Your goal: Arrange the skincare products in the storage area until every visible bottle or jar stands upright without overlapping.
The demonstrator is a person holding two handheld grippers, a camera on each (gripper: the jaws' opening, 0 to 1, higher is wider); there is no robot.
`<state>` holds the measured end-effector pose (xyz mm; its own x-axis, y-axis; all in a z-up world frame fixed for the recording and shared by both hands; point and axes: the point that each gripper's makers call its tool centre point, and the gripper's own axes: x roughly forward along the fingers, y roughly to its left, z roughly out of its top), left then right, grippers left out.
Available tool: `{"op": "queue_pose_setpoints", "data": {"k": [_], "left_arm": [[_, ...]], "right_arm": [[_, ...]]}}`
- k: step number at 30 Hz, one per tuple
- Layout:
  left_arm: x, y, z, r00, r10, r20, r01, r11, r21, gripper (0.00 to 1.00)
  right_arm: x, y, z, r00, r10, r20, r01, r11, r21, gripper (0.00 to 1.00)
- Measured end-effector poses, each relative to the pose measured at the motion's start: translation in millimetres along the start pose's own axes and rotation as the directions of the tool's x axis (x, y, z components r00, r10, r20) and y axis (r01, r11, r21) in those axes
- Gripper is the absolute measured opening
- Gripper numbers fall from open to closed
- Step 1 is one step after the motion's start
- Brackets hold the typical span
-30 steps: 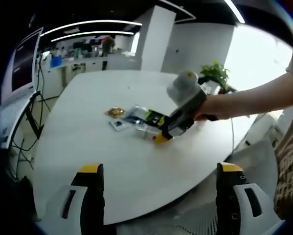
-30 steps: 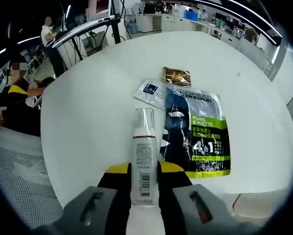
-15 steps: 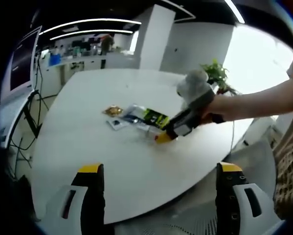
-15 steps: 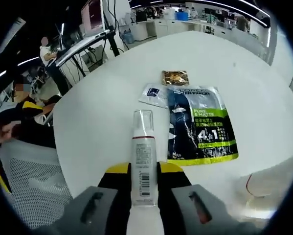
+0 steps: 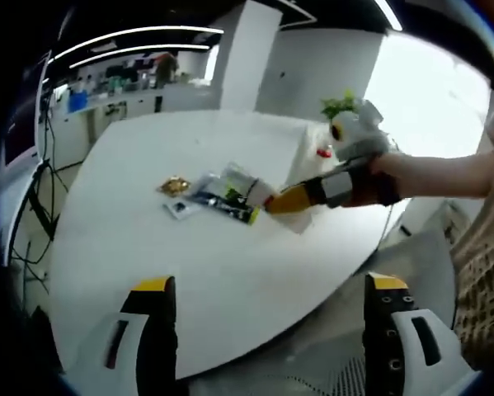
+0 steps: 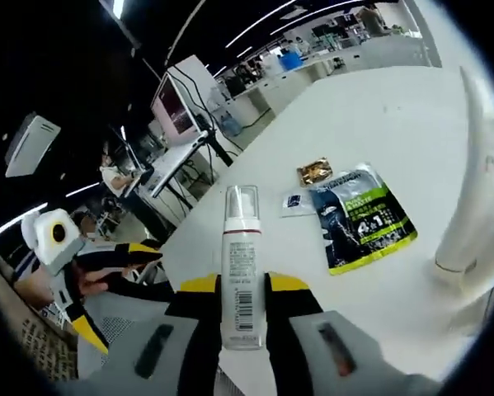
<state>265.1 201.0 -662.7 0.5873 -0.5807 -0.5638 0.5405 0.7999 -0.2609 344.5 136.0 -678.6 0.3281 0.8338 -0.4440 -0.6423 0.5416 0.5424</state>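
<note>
Your right gripper (image 6: 242,289) is clenched on the white pump bottle (image 6: 242,268), lifted above the white table (image 6: 378,107); lower it base-first onto bare surface, well apart from the flat dark-and-green sachet (image 6: 364,225) and the tall white tube (image 6: 482,190); release only once it stands; the bottle is smooth, rigid, cylindrical with a clear cap; your left gripper (image 5: 267,289) hangs spread wide, holding nothing, over the near table edge.

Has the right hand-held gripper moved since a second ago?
Yes. In the left gripper view, the right hand-held gripper has lifted off the dark pouch, carrying the pump bottle up and rightward.
</note>
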Motion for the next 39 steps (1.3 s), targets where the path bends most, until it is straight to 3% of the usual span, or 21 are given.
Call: {"op": "queue_pose_setpoints", "data": {"k": [4,7,12,17,18,21,24,27,28,31,32,39], "left_arm": [[-5,-8.8,18.6,0.997,-0.064,0.047,0.064,0.998,-0.008,0.9],[-8,-19.5,35.7,0.987,-0.129,0.101,0.133,0.991,-0.034,0.89],[-9,-36.4,51.5,0.972,-0.193,0.131,0.201,0.979,-0.047,0.85],[-8,-64.2,75.2,0.926,-0.304,0.225,0.336,0.934,-0.121,0.82],[-7,-65.9,77.0,0.921,-0.311,0.235,0.347,0.929,-0.128,0.81],[-6,-76.2,87.5,0.889,-0.352,0.292,0.411,0.896,-0.17,0.77],[-2,-81.5,89.7,0.882,-0.369,0.294,0.43,0.886,-0.177,0.74],[1,-93.0,92.3,0.865,-0.412,0.288,0.471,0.864,-0.177,0.71],[1,-96.3,94.4,0.855,-0.427,0.294,0.489,0.853,-0.183,0.69],[-2,-111.2,104.7,0.803,-0.5,0.325,0.574,0.795,-0.194,0.6],[-2,-115.1,106.8,0.792,-0.518,0.324,0.592,0.78,-0.201,0.58],[0,-135.2,111.6,0.755,-0.586,0.296,0.645,0.745,-0.171,0.51]], "right_arm": [[-15,18,4.3,0.995,0.078,0.068,-0.081,0.996,0.043,0.18],[-26,24,6.9,0.986,0.114,0.12,-0.123,0.989,0.077,0.18],[-44,33,12.6,0.966,0.16,0.204,-0.184,0.978,0.103,0.18],[-59,45,13.2,0.947,0.202,0.25,-0.232,0.968,0.097,0.18],[-62,47,13.3,0.944,0.207,0.257,-0.238,0.967,0.094,0.18],[-70,53,13.0,0.932,0.229,0.282,-0.265,0.96,0.095,0.18],[-82,64,14.3,0.908,0.269,0.321,-0.314,0.944,0.099,0.19],[-94,72,12.4,0.895,0.3,0.33,-0.347,0.933,0.092,0.19],[-98,74,11.9,0.892,0.308,0.331,-0.354,0.932,0.084,0.19],[-109,83,10.7,0.878,0.346,0.332,-0.387,0.92,0.064,0.19],[-112,86,11.2,0.871,0.358,0.337,-0.399,0.915,0.058,0.19],[-127,98,16.3,0.831,0.405,0.38,-0.453,0.89,0.043,0.19]]}}
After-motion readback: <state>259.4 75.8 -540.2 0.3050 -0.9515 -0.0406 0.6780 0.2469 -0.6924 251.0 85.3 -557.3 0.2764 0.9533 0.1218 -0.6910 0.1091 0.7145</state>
